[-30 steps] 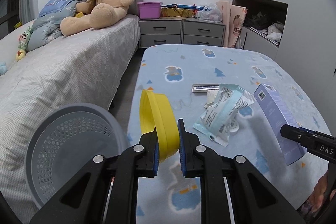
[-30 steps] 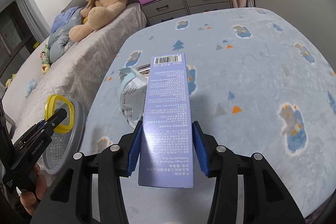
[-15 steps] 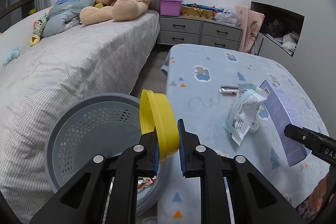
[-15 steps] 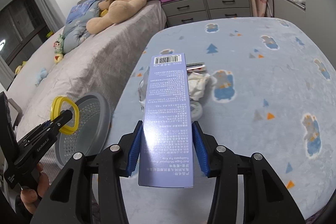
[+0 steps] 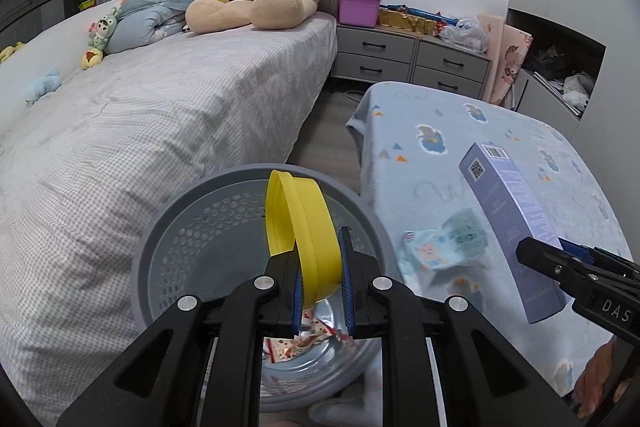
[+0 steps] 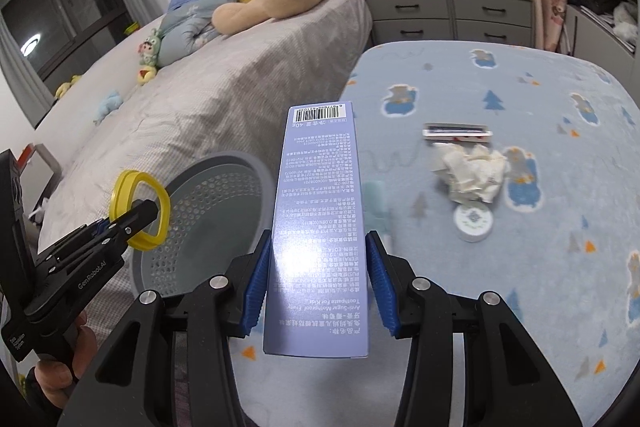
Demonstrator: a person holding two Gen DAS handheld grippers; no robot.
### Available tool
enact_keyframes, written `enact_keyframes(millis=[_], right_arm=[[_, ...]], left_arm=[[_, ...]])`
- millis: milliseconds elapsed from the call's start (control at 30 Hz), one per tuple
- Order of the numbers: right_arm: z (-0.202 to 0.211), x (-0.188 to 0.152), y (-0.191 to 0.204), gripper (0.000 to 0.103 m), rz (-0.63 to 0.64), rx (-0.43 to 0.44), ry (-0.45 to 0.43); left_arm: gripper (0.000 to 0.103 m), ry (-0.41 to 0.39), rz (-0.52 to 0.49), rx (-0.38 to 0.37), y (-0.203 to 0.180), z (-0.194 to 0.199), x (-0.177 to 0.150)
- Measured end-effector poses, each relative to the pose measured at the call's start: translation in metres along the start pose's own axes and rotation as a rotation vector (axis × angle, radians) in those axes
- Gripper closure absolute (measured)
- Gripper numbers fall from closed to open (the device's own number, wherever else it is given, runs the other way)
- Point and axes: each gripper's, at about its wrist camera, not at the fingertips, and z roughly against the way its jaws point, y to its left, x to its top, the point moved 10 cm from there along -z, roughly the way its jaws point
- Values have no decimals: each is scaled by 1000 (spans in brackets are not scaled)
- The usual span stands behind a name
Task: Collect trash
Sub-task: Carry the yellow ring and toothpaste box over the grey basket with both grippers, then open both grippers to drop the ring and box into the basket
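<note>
Carrying trash to the bin. Left wrist view: left gripper (image 5: 320, 279) clenched on yellow ring (image 5: 298, 227), poised over grey basket (image 5: 160, 247) with a wrapper at 6 o'clock; next, release into it. Right wrist view: right gripper (image 6: 318, 279) grasping purple toothpaste box (image 6: 318, 227), basket at 9 o'clock; tissue wad (image 6: 472, 169) and round lid (image 6: 474, 223) lying at 2 o'clock on blanket (image 6: 560, 107), uncollected.

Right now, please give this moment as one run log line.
left gripper: shut on yellow ring, over grey bin | right gripper: shut on purple box
</note>
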Motion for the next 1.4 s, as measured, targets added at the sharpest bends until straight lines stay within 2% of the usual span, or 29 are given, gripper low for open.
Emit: enact_keyframes(millis=[233,700,867,1400], right_arm=[[-21,-2,38,58,50,55,34],[-63,-8,112,58,183,152,101],[-78,-8,123,58,214,168,125],[-97,-8,130,58,247,169,154]], left_arm=[[88,16,29,39,32,-4,1],[88,59,165,92,93,-20,-15],[88,47,128,162,97,-23,-15],[88,86,166,139,104,-36,-20]])
